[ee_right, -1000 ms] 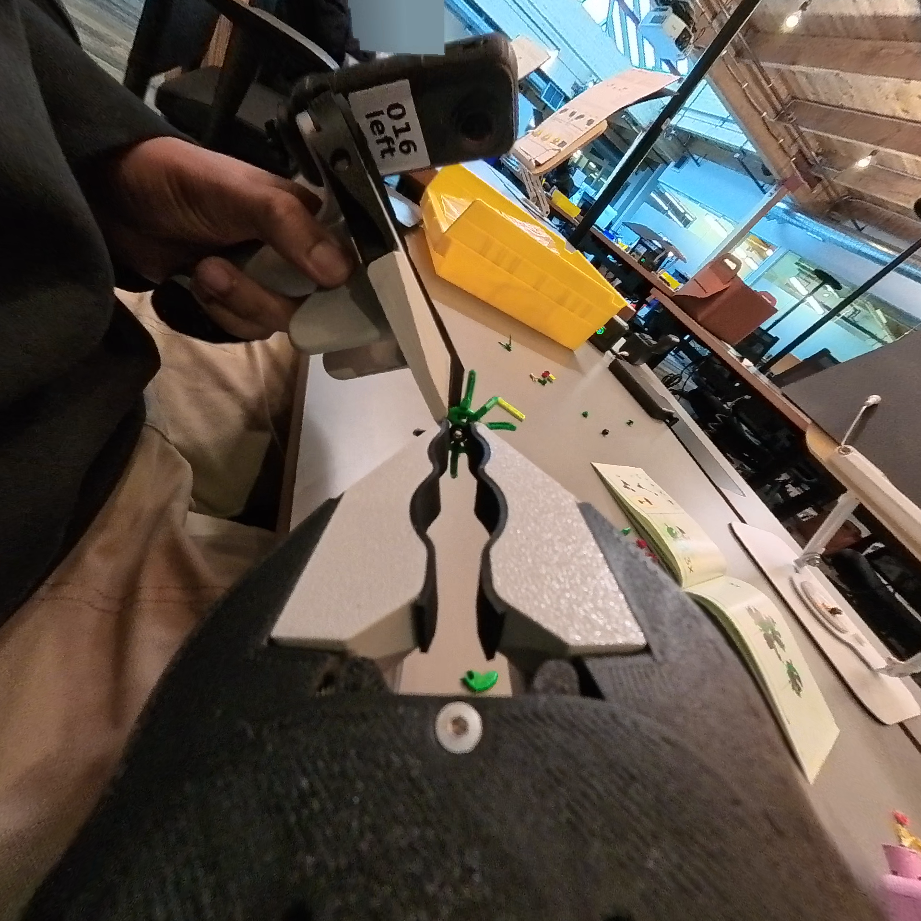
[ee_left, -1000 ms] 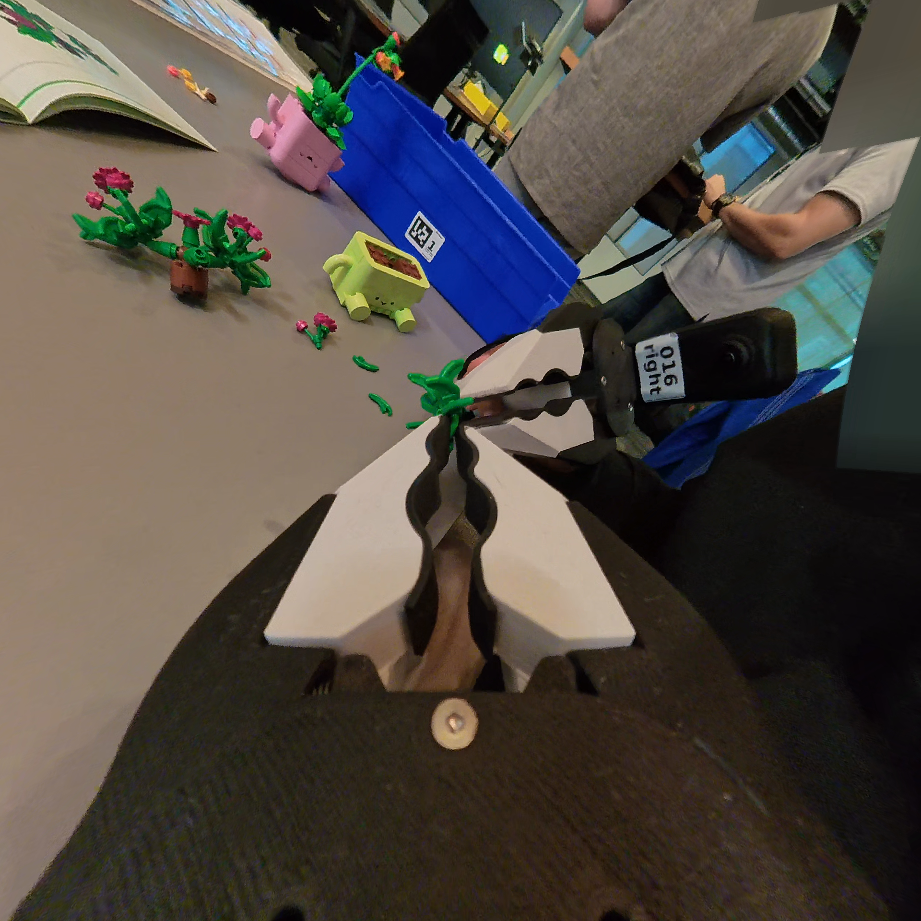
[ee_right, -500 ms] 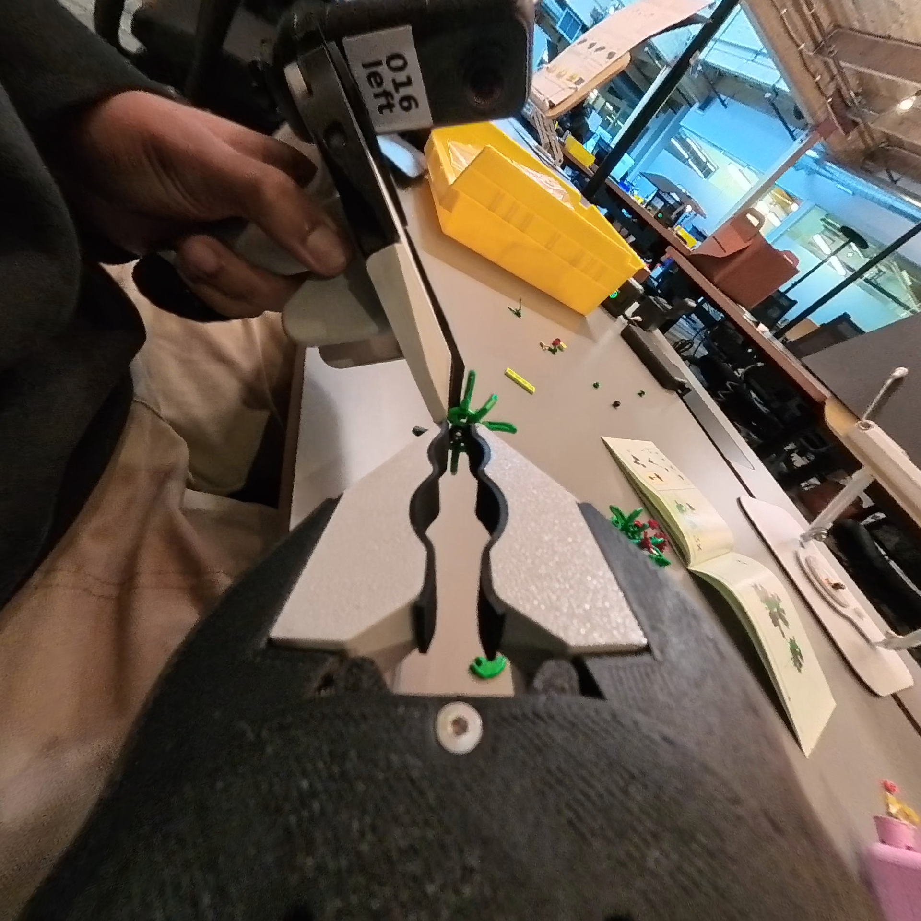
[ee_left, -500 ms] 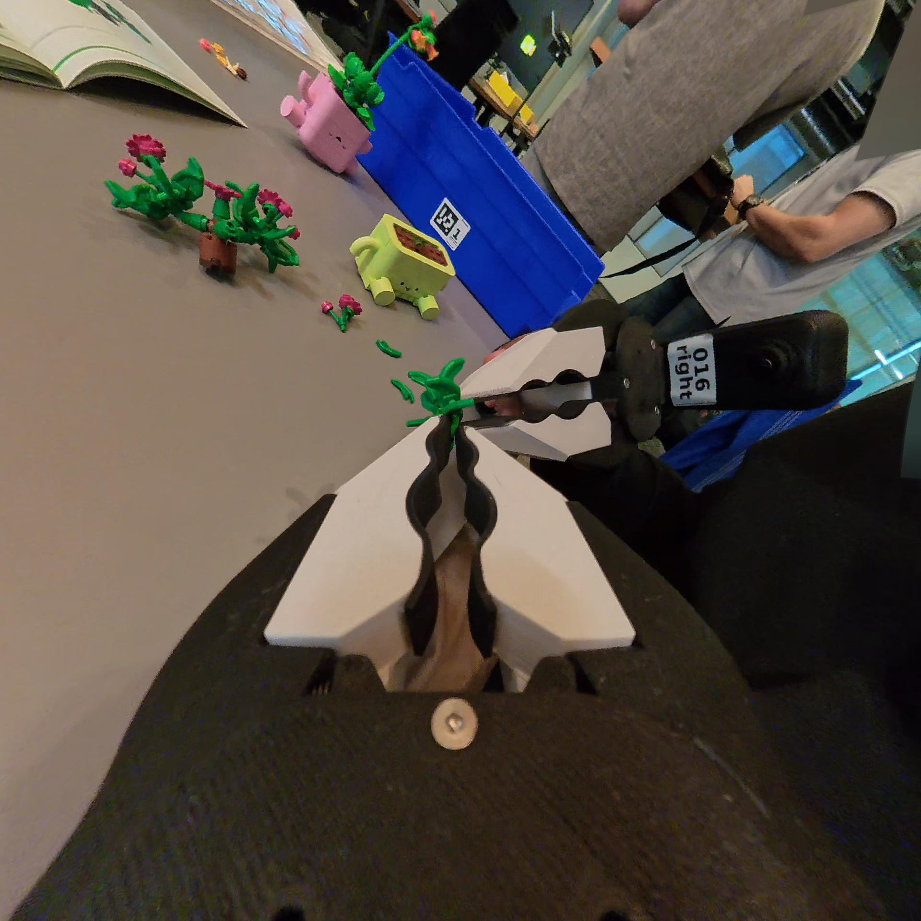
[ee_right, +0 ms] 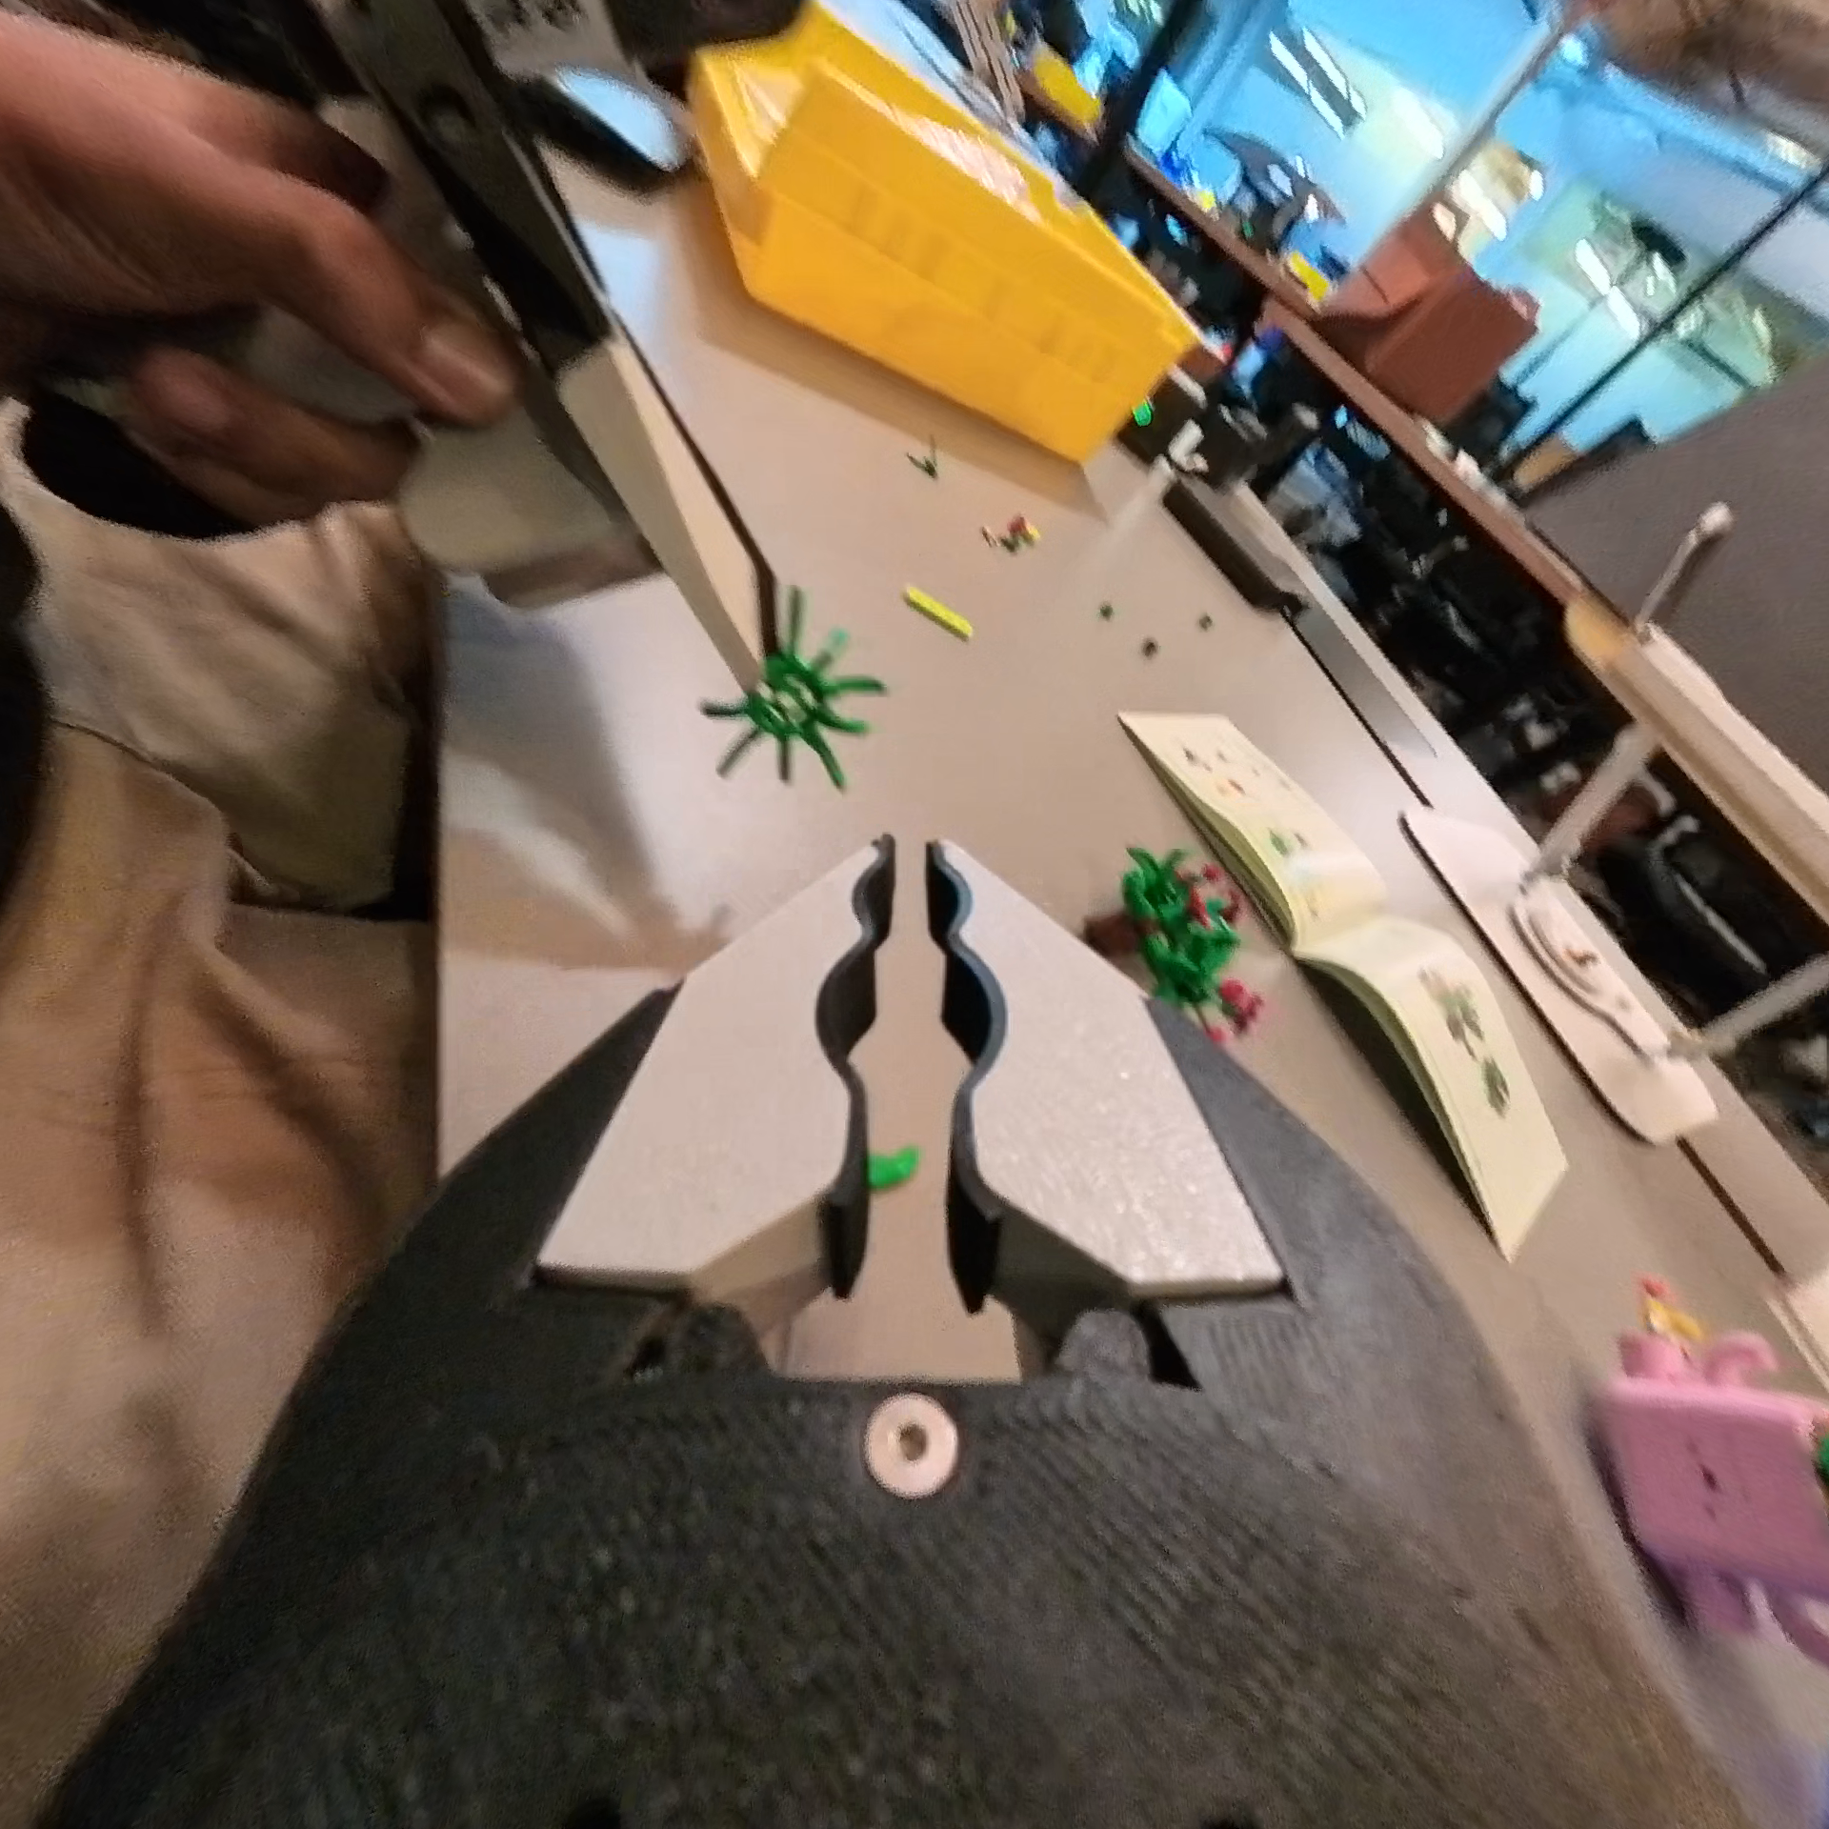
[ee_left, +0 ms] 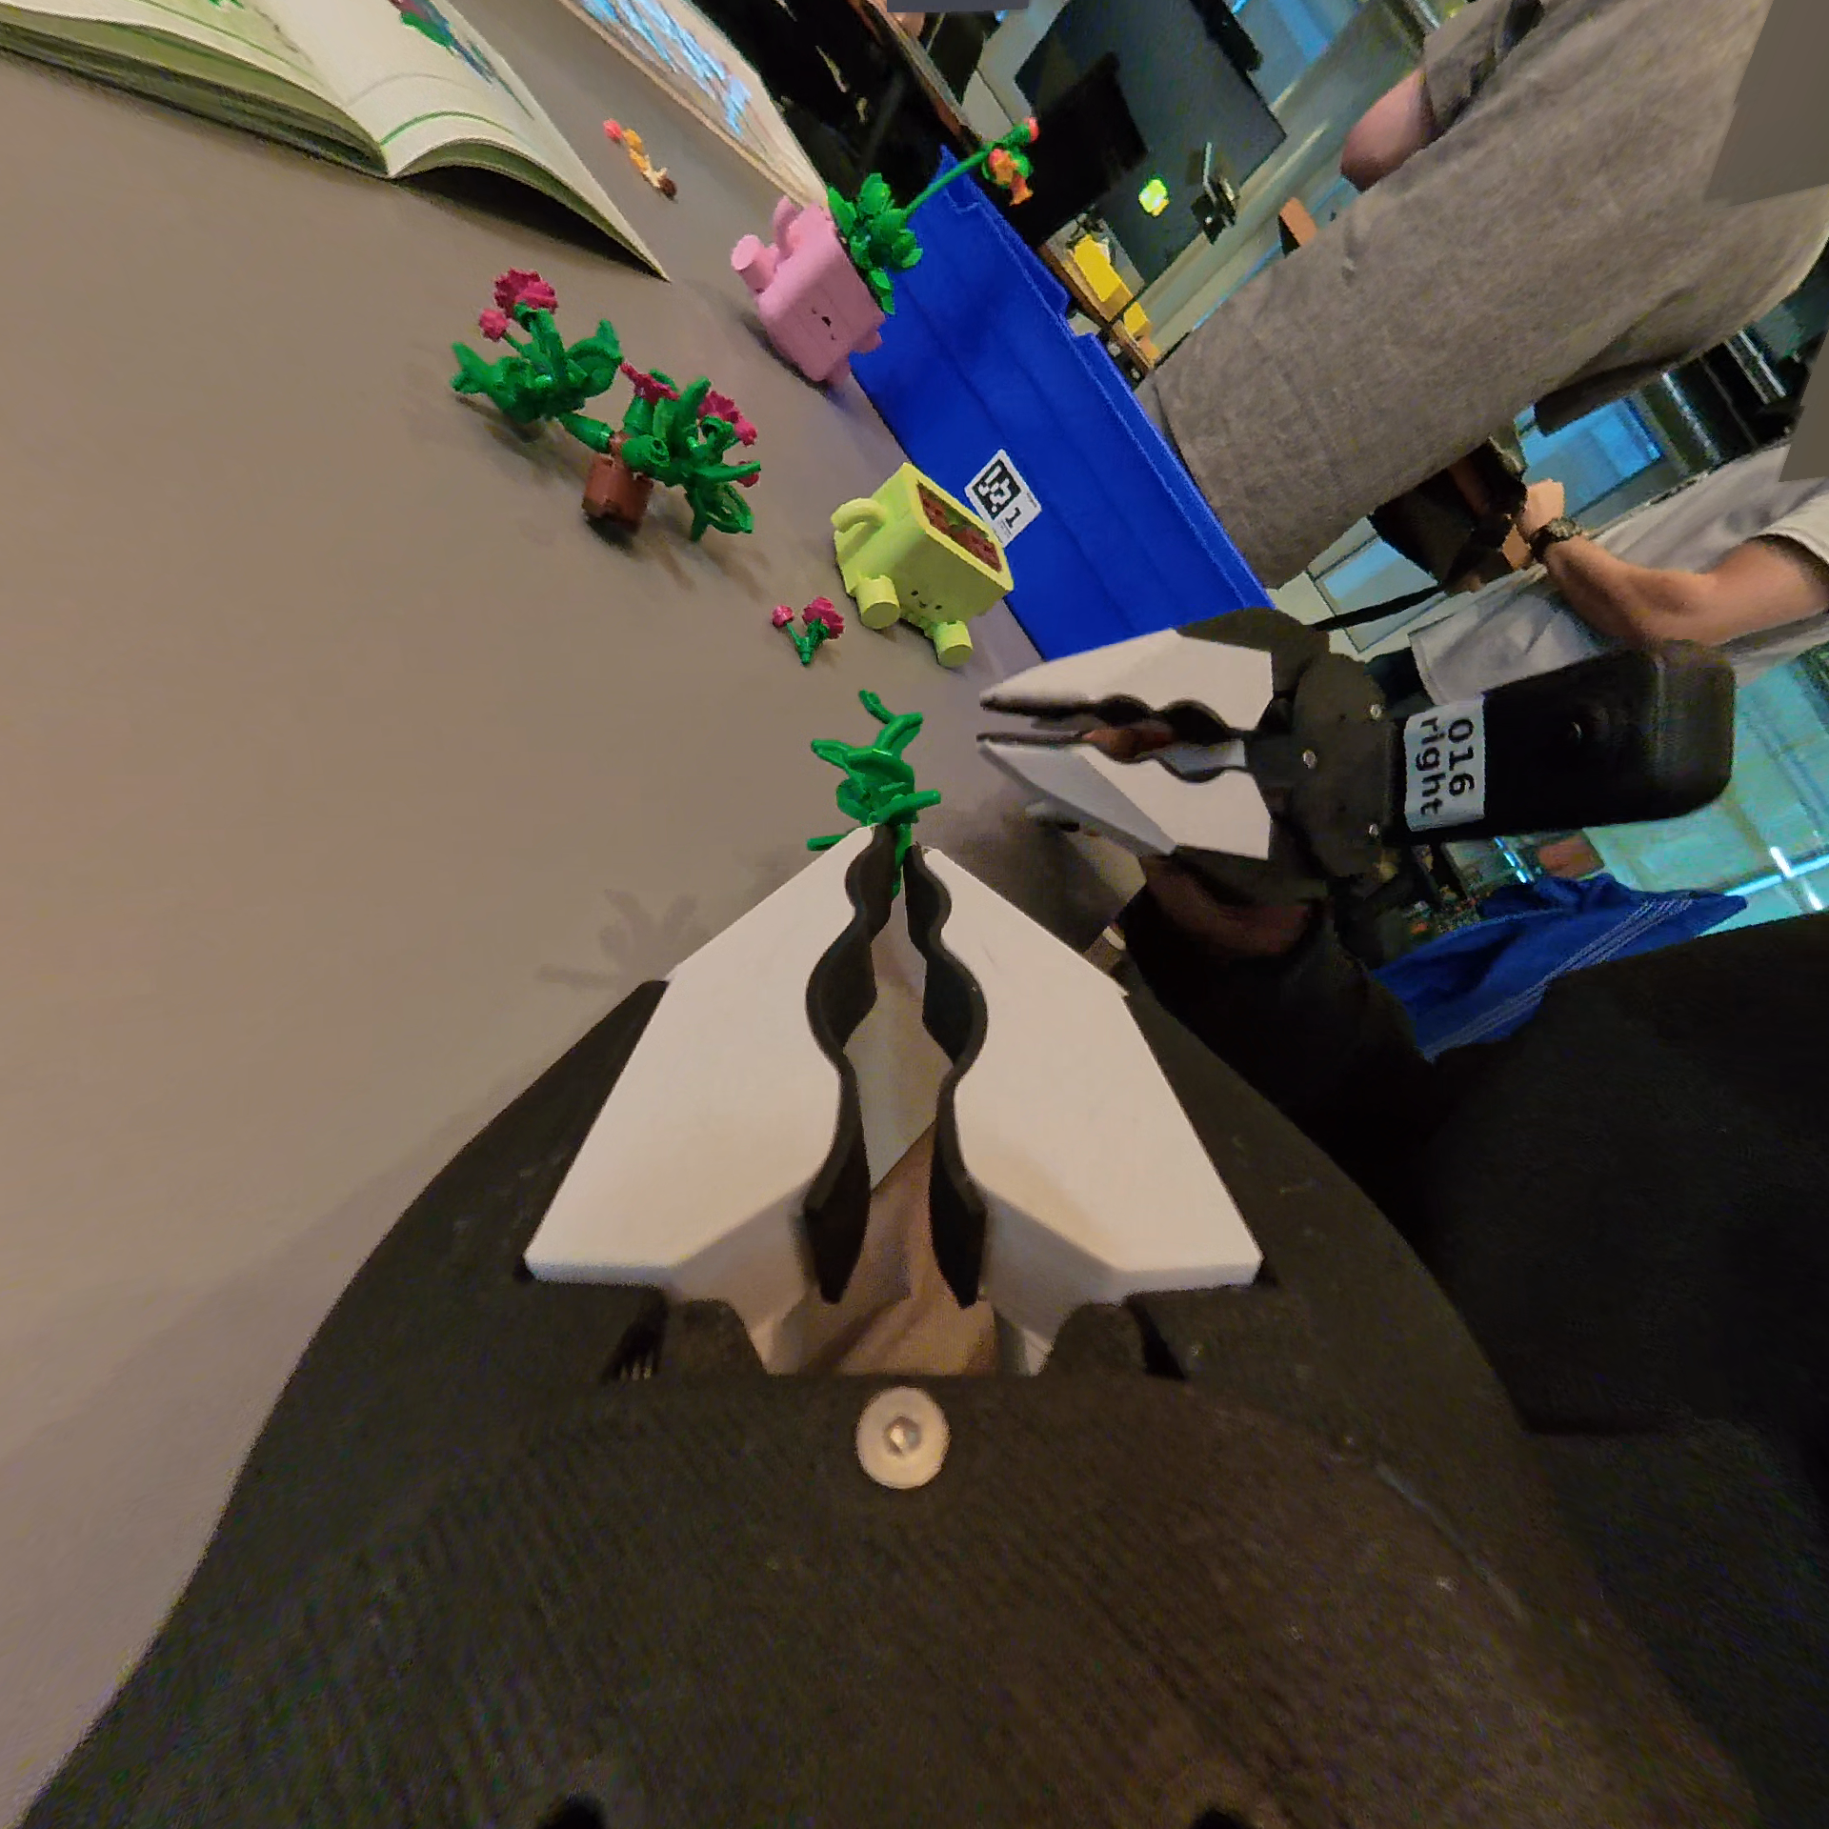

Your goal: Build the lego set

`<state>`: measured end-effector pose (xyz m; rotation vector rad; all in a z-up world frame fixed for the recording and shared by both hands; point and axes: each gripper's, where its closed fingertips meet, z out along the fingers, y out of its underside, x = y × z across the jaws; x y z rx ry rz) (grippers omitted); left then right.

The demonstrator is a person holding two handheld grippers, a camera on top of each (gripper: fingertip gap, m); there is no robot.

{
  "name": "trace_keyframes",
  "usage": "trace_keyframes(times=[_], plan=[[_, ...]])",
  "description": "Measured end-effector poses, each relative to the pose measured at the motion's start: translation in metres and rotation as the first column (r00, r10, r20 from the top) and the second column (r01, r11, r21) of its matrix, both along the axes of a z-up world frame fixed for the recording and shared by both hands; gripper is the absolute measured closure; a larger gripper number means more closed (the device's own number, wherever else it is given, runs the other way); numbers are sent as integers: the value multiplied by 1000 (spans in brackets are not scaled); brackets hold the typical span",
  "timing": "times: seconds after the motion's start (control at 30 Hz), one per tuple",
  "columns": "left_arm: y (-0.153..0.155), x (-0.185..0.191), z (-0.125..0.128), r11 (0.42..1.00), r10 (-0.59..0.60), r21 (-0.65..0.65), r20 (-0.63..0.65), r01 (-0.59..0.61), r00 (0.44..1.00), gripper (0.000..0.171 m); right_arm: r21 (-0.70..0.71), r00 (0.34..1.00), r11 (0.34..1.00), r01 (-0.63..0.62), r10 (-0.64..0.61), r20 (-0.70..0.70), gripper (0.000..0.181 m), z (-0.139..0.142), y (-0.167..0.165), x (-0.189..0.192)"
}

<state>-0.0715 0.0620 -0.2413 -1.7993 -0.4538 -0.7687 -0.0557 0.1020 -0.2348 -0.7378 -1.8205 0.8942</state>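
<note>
The build looks partly done. In the upper middle of the left wrist view a pink brick pot [ee_left: 807, 287] already carries green leaves and a long-stemmed flower, while a lime-green brick pot [ee_left: 920, 564] below it stands with bare brown soil; a cluster of green stems with magenta blooms on a brown base [ee_left: 633, 426] lies on its side on the grey tabletop [ee_left: 297, 792], seemingly yet to be planted, and a tiny loose magenta sprig [ee_left: 810, 624] waits near the lime pot. The left gripper [ee_left: 891, 851] pinches the spiky green plastic leaf sprig [ee_left: 876, 767] at its tips, at frame centre; the right gripper [ee_right: 909, 851] stands just apart from it, jaws slightly parted and empty. Only the right wrist view shows the yellow plastic bin [ee_right: 940, 257] at upper centre, scattered small pieces and a stray green leaf [ee_right: 891, 1166] on the table; only the left shows the blue plastic bin [ee_left: 1039, 445]. Both show the open instruction booklet [ee_right: 1386, 970].
</note>
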Motion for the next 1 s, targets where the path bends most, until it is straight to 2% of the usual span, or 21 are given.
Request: trace_keyframes(times=[0.2, 0.3, 0.43, 0.57, 0.63, 0.77, 1.0], plan=[[0, 0, 0, 1000, -10, 12, 21, 10, 1000, 171, -80, 987, 984, 158, -154, 53, 172, 16, 61, 24], [0, 2, 0, 1000, -19, 14, 27, 18, 999, 171, -154, 972, 973, 169, -139, 188, 170, 8, 76, 47], [2, 5, 0, 999, -31, 18, 45, 30, 999, 171, -274, 923, 942, 195, -81, 376, 165, -15, 76, 65], [5, 10, -1, 999, -47, 13, 44, 46, 998, 171, -278, 816, 934, 225, -25, 578, 167, -49, 71, 84], [5, 11, -2, 999, -51, 11, 44, 50, 998, 171, -302, 806, 931, 207, 13, 592, 167, -52, 67, 89], [7, 13, -3, 998, -58, 10, 53, 58, 997, 171, -366, 825, 923, 122, 111, 554, 165, -43, 48, 88], [9, 16, -3, 997, -74, 13, 56, 74, 996, 171, -277, 822, 957, 88, 88, 563, 172, -56, 32, 73]])
